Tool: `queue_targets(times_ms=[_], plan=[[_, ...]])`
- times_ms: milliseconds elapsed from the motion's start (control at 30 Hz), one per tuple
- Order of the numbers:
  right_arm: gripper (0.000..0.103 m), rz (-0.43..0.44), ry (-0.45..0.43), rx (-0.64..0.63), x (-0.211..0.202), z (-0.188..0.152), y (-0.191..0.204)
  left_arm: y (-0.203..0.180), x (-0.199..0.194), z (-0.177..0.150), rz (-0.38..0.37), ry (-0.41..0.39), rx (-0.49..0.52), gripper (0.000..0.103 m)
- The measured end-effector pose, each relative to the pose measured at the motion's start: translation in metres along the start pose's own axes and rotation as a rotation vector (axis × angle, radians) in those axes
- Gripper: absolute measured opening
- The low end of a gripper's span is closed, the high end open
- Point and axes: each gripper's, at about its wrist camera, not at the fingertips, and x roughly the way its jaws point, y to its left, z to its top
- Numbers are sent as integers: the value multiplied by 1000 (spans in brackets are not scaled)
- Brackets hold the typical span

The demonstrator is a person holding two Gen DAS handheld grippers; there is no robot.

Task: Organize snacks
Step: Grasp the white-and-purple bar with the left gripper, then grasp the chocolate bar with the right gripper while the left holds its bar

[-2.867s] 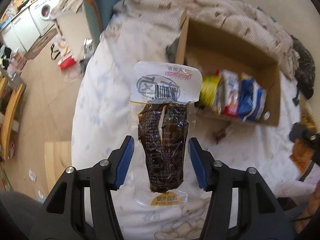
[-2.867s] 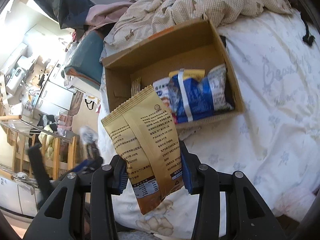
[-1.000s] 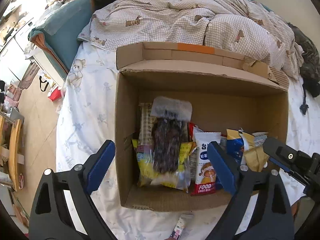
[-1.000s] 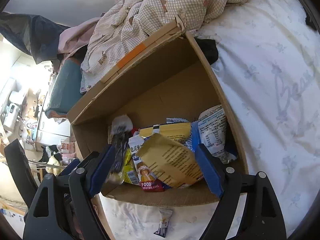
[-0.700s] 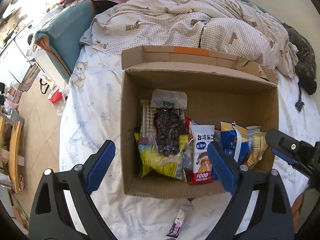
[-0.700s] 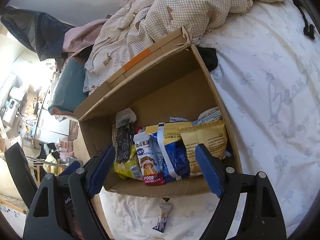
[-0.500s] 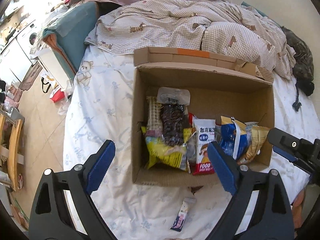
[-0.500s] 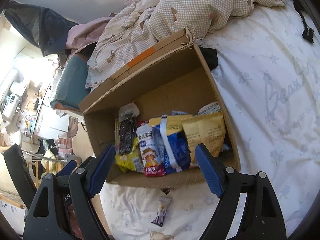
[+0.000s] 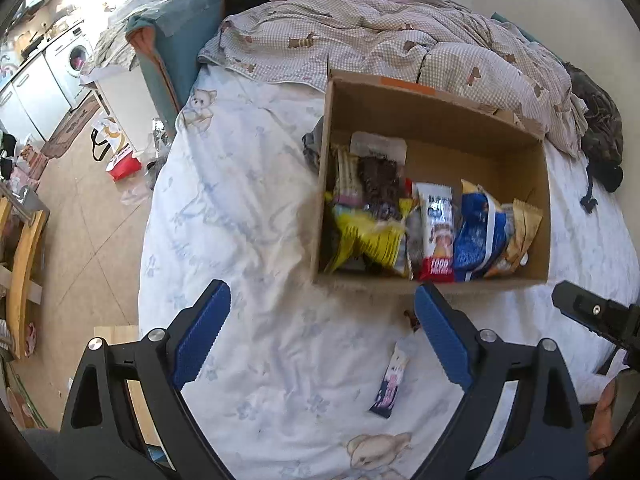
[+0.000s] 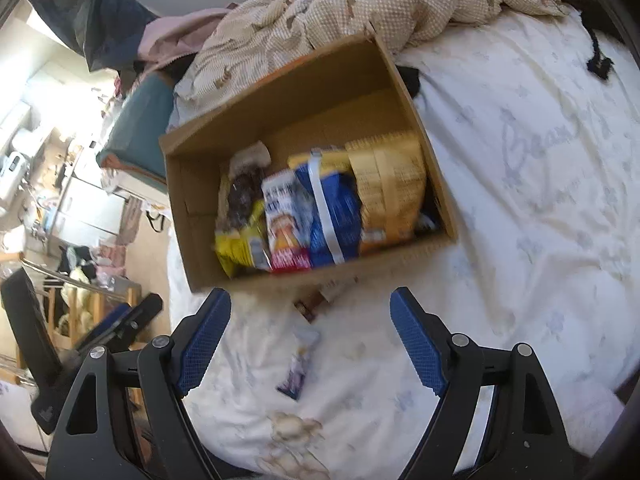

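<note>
Your left claw (image 9: 320, 344) hangs over the bed sheet (image 9: 248, 208) with its blue pads spread wide and nothing between them. The cardboard box (image 9: 436, 128) sits beyond its tips, ahead and a little to the right, open side up on the bed. Inside it, the snacks stand in a row along the near wall: a yellow packet (image 9: 368, 236) with a dark vacuum-packed snack (image 9: 380, 184) leaning on it at the left, then a white and red pouch (image 9: 438, 232), a blue bag (image 9: 478, 232), and a tan bag (image 9: 524, 228) at the right end. One small loose packet (image 9: 390, 384) lies on the sheet outside the box, just inside your left claw's right pad and closer to you than the box; a small dark scrap (image 9: 410, 318) lies by that pad's tip. Your right claw (image 10: 310, 336) is also spread apart and empty. From it, the box (image 10: 280, 92) lies ahead, past its tips and tilted in view, and the same loose packet (image 10: 298, 364) rests on the sheet between its two pads, nearer the left one, touching neither. A brown scrap (image 10: 310, 306) lies just beyond, near the box's front wall. The checked quilt (image 9: 380, 40) is bunched up behind the box.
</note>
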Motion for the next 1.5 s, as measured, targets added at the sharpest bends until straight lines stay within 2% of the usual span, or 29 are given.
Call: queue_targets(times_ms=[167,333,433,533,633,833,1000,1067,1133,1167,1200,1233,1267,1367,1500], plan=[[84,-23,13,7,-2,-25,-6,7,9,-22,-47,26,-4,91],[84,-41,5,36,-5,-42,-15,13,21,-38,-59,48,-42,91],[84,-45,-24,65,-6,-49,-22,14,28,-43,-72,69,-62,91],[84,-62,-92,102,-5,-57,-30,10,29,-46,-55,43,-41,91],[84,-113,-112,120,0,-62,-37,5,32,-50,-33,26,-16,91],[84,-213,-116,141,4,-55,-46,-13,60,-63,-82,138,17,91],[84,-216,-78,130,14,-54,-45,-43,89,-78,-113,227,107,91],[84,-235,-76,107,16,-53,-41,-54,97,-83,-131,257,143,82],[84,-227,-71,96,17,-54,-41,-62,103,-89,-150,293,162,63],[84,-221,-66,95,17,-54,-41,-63,106,-92,-155,302,164,58],[84,-219,-61,97,17,-54,-41,-64,108,-95,-155,307,167,45],[84,-217,-55,102,17,-54,-42,-67,110,-97,-148,321,184,22],[84,-214,-51,105,18,-54,-42,-70,111,-100,-131,341,220,15],[84,-207,-36,101,21,-54,-40,-71,102,-99,-139,316,237,13],[84,-197,-40,90,21,-54,-33,-61,84,-94,-150,277,192,13]])
